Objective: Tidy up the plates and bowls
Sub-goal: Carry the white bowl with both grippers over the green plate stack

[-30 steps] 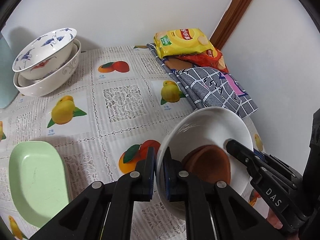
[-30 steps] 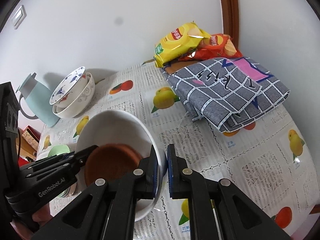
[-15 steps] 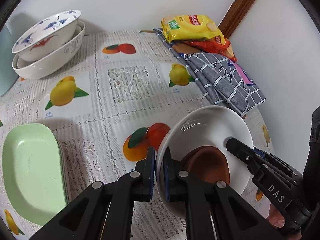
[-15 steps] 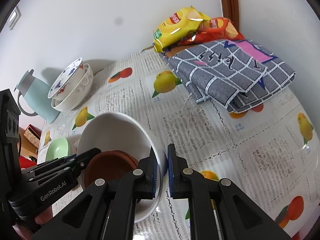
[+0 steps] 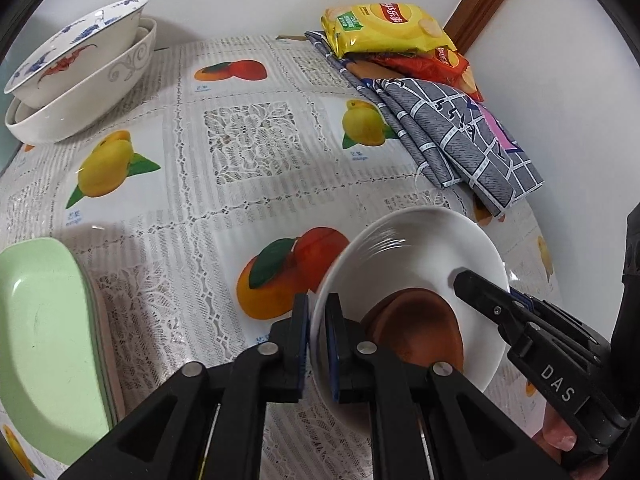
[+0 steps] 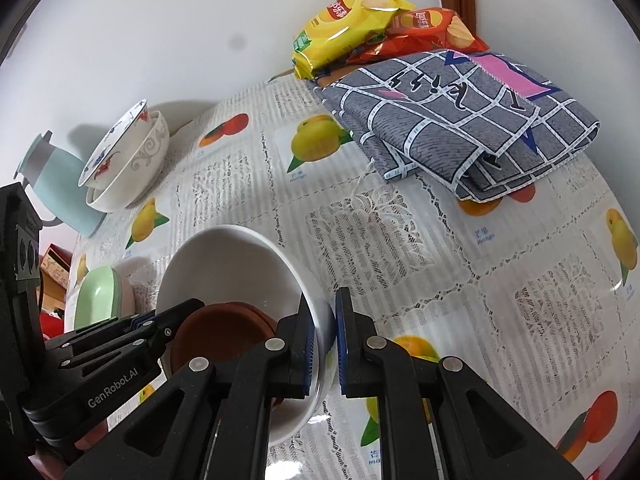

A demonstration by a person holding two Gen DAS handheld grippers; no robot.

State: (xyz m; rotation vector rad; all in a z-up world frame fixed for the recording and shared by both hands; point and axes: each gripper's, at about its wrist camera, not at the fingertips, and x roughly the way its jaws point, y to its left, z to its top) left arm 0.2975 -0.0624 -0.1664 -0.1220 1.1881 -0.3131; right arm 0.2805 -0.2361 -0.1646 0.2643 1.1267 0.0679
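Observation:
A white bowl (image 5: 416,244) (image 6: 228,264) holds small brown dishes (image 5: 424,332) (image 6: 220,332). My left gripper (image 5: 318,344) is shut on the bowl's left rim. My right gripper (image 6: 322,336) is shut on its right rim; its fingers (image 5: 484,300) show at the far rim in the left wrist view. The bowl is held tilted just above the fruit-print tablecloth (image 5: 248,152). A green plate (image 5: 40,340) (image 6: 96,300) lies to the left. Two stacked bowls (image 5: 76,72) (image 6: 124,164), the upper one blue-patterned, stand at the back left.
A folded grey checked cloth (image 5: 452,128) (image 6: 460,112) lies at the back right with chip bags (image 5: 384,24) (image 6: 360,16) on it. A pale blue jug (image 6: 56,184) stands behind the stacked bowls. White walls close the back and right.
Both grippers with the white bowl have drawn back toward the near edge and a little lower. The green plate and stacked bowls have not moved.

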